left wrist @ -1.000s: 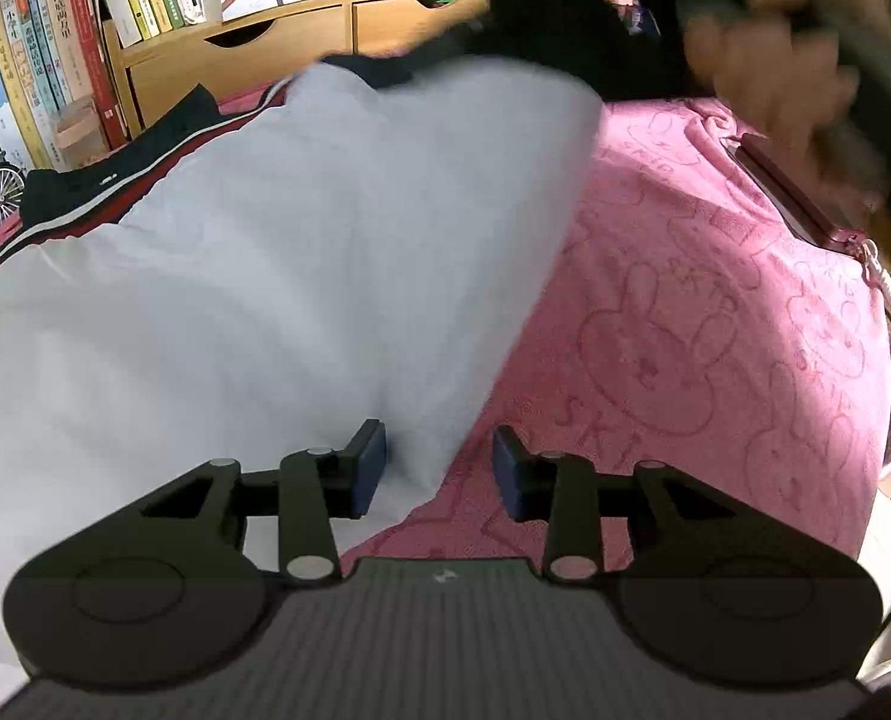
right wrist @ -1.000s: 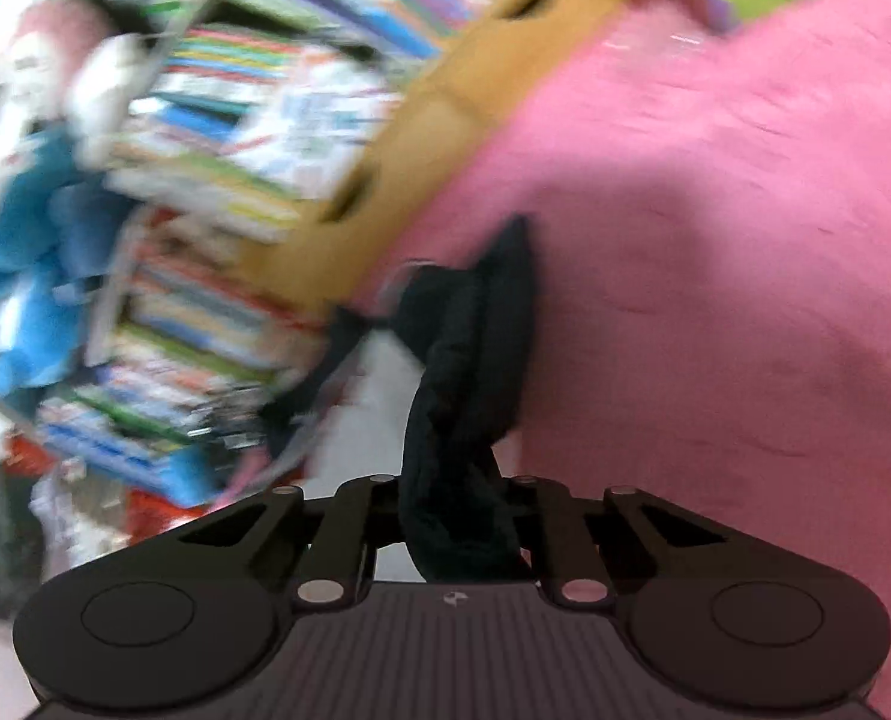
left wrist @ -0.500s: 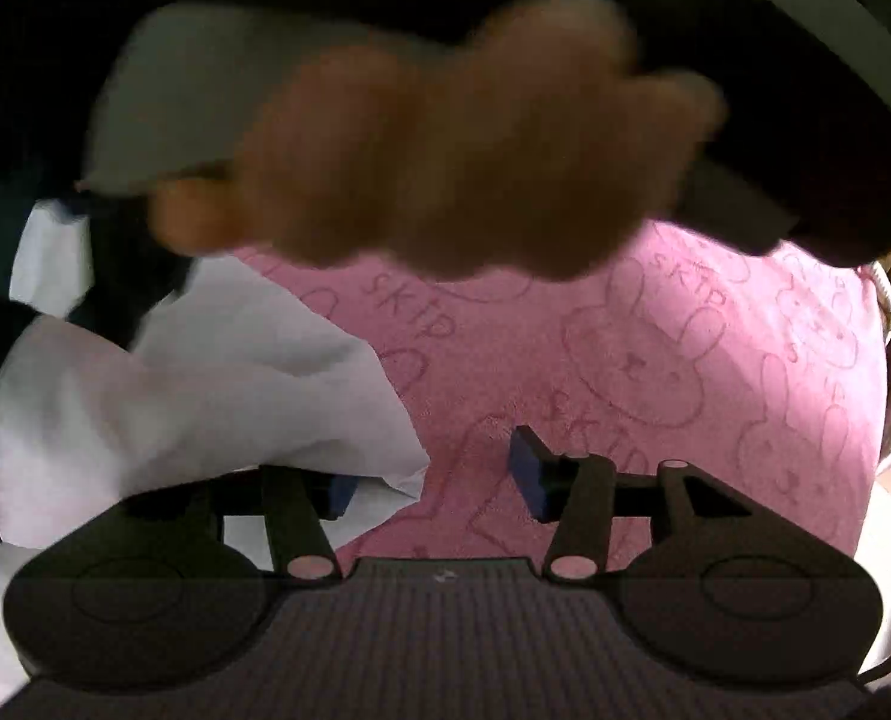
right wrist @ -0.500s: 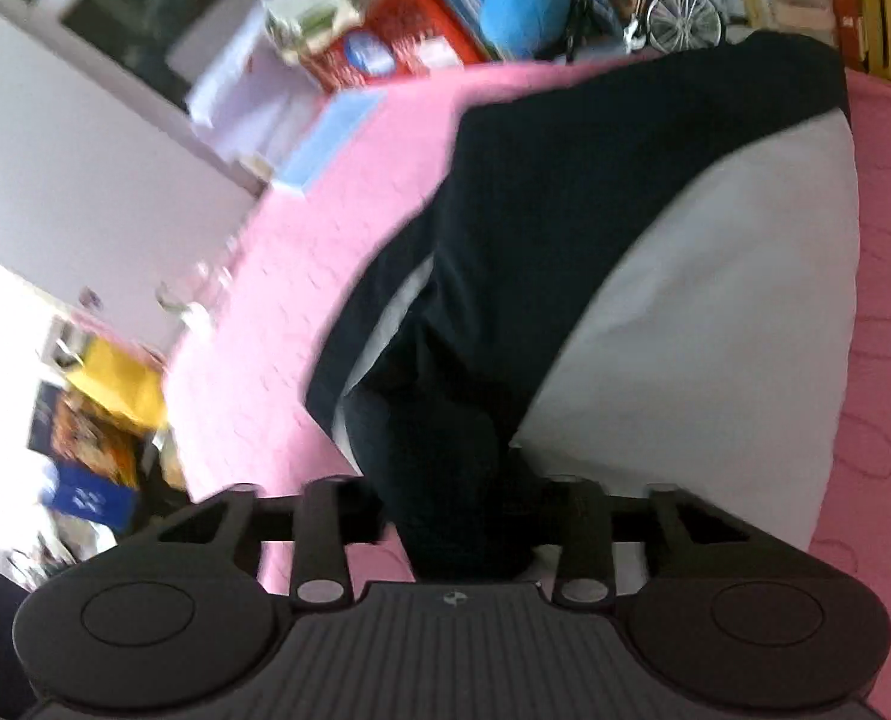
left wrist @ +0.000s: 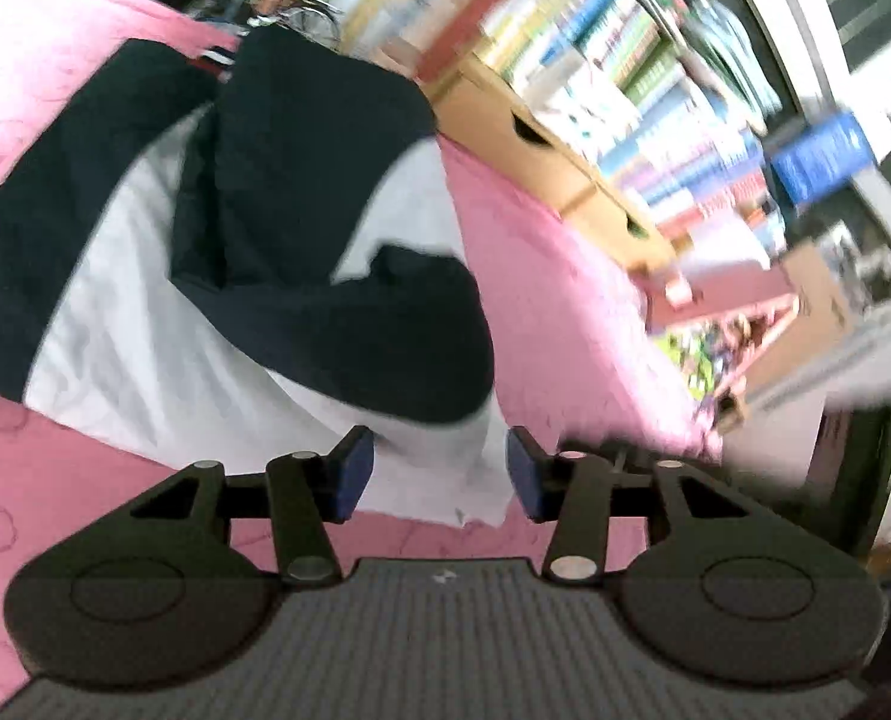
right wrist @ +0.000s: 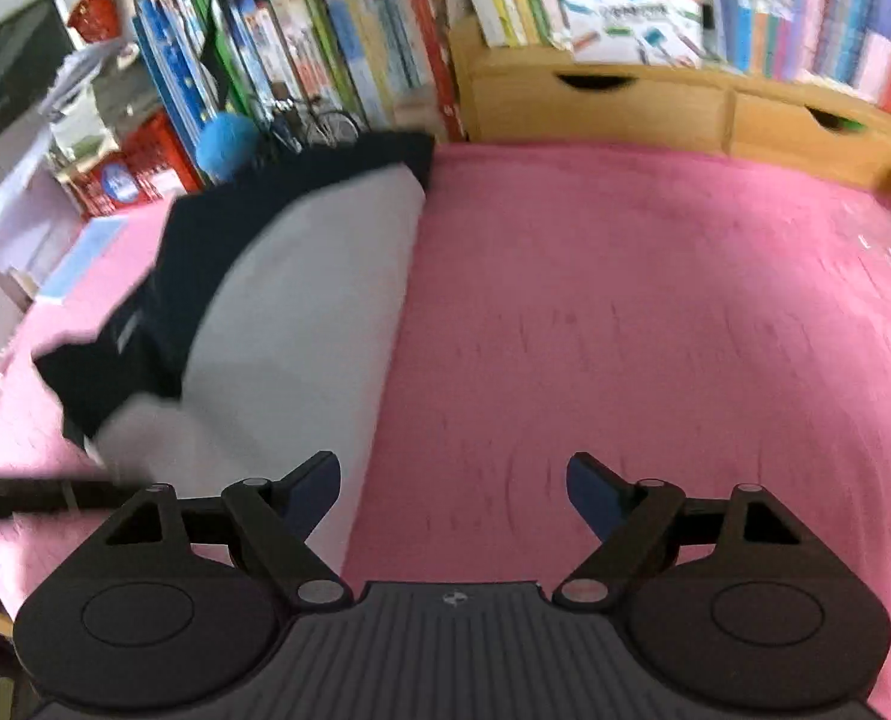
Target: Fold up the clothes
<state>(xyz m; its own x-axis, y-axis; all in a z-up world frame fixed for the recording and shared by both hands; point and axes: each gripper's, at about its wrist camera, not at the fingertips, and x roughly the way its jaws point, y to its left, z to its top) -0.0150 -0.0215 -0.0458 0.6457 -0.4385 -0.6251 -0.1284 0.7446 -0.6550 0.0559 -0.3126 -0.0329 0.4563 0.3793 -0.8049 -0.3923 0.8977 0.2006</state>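
Observation:
A white and dark navy garment (left wrist: 163, 312) lies partly folded on the pink blanket (left wrist: 559, 276), its dark sleeve laid across the white body. My left gripper (left wrist: 439, 474) is open, with the white corner of the garment between its blue pads but not pinched. In the right wrist view the same garment (right wrist: 289, 324) lies at the left on the pink blanket (right wrist: 625, 330). My right gripper (right wrist: 454, 489) is open and empty, just right of the garment's edge.
A wooden drawer unit (right wrist: 625, 102) with rows of books (right wrist: 337, 48) above it runs along the back of the bed. A blue ball (right wrist: 226, 141), a small model bicycle (right wrist: 313, 120) and a red crate (right wrist: 151, 156) stand at the back left.
My right gripper let go of the dark sleeve, which now lies across the white body, and pulled back to the right. My left gripper swung round to the garment's white corner.

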